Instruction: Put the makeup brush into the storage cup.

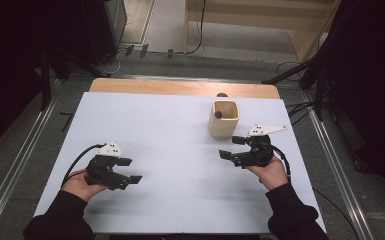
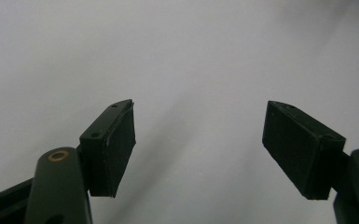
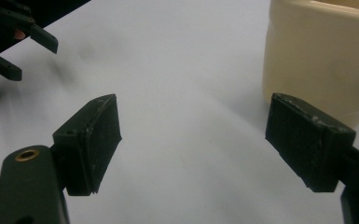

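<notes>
A cream square cup (image 1: 224, 119) stands upright on the white table sheet (image 1: 170, 125), right of centre toward the back. A small dark round thing (image 1: 218, 114) shows inside its mouth. My right gripper (image 1: 231, 148) hovers just in front of the cup, jaws wide apart with nothing between them. In the right gripper view (image 3: 193, 116) the cup (image 3: 321, 56) rises just beyond the right-hand pad. My left gripper (image 1: 131, 170) rests at the front left, open and empty. Bare sheet lies between its jaws in the left gripper view (image 2: 198, 123).
A second small dark object (image 1: 222, 95) sits behind the cup near the wooden back edge (image 1: 180, 87) of the table. Metal rails (image 1: 330, 150) run along both sides on the floor. The left gripper (image 3: 14, 32) also appears far off in the right gripper view.
</notes>
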A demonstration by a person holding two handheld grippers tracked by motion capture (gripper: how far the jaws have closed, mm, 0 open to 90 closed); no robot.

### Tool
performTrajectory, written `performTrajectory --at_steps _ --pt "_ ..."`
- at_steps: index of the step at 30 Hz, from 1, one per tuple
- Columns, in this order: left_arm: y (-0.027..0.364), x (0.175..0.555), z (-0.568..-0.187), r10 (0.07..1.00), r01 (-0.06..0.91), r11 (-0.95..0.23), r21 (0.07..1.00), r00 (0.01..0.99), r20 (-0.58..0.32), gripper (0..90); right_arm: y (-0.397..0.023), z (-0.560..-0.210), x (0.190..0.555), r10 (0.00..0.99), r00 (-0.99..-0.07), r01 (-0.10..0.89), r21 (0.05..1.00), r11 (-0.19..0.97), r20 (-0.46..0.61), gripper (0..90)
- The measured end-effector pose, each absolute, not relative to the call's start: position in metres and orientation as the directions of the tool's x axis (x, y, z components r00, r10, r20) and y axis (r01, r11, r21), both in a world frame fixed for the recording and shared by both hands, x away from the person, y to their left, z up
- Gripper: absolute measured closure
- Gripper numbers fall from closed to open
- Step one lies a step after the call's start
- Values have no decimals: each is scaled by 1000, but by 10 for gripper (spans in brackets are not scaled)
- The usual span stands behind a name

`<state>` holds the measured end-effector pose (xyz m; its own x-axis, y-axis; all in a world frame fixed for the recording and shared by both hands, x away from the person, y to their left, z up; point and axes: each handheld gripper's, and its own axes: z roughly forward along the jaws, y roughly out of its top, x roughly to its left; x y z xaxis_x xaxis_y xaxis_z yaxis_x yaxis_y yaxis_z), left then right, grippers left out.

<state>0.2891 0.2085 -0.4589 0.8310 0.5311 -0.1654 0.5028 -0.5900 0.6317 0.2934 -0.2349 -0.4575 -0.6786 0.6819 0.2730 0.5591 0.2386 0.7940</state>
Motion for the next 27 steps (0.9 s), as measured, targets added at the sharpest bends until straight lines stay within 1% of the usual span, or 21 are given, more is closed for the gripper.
performTrajectory --at_steps 19,27 --pt "209 287 -459 526 490 -594 638 837 -153 260 -236 -472 273 638 -722 558 771 306 269 191" --pt "208 286 -459 524 485 -597 639 839 -147 258 -241 -477 263 628 -728 559 769 311 275 191"
